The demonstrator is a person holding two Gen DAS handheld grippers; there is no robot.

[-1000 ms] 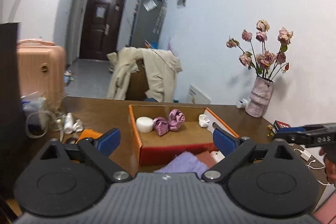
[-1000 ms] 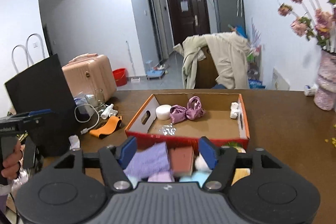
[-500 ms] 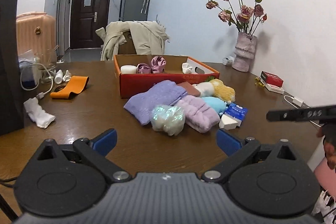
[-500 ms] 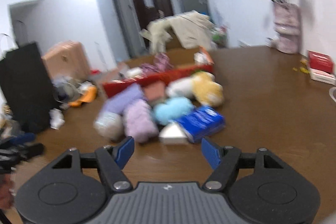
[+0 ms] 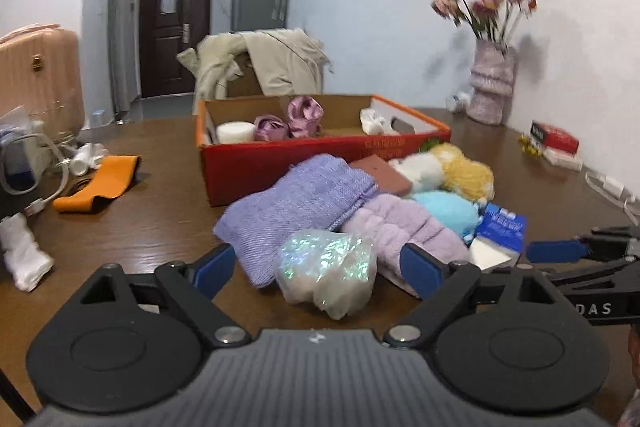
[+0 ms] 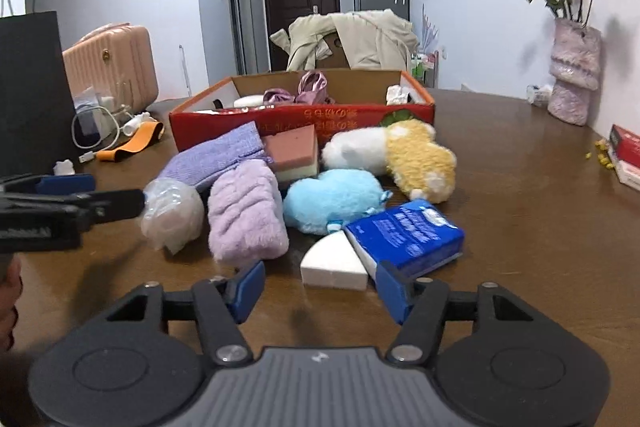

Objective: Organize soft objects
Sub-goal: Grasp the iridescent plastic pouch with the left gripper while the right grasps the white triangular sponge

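A pile of soft things lies in front of an orange-red cardboard box. My left gripper hangs low over the table, its jaws closing on either side of a shimmering plastic-wrapped bundle, and the pads do not touch it. Behind the bundle lie a purple knitted cloth and a lilac fluffy towel. My right gripper is closing too, just short of a white wedge sponge and a blue tissue pack. A light blue plush, a yellow-white plush and a pink sponge lie further back.
A vase of flowers and a red packet stand at the right by the wall. An orange band, cables and a white rag lie to the left, near a black bag. The box holds satin scrunchies.
Both grippers have dropped from above the box to just over the table in front of the pile. Their jaws stand narrower than before.
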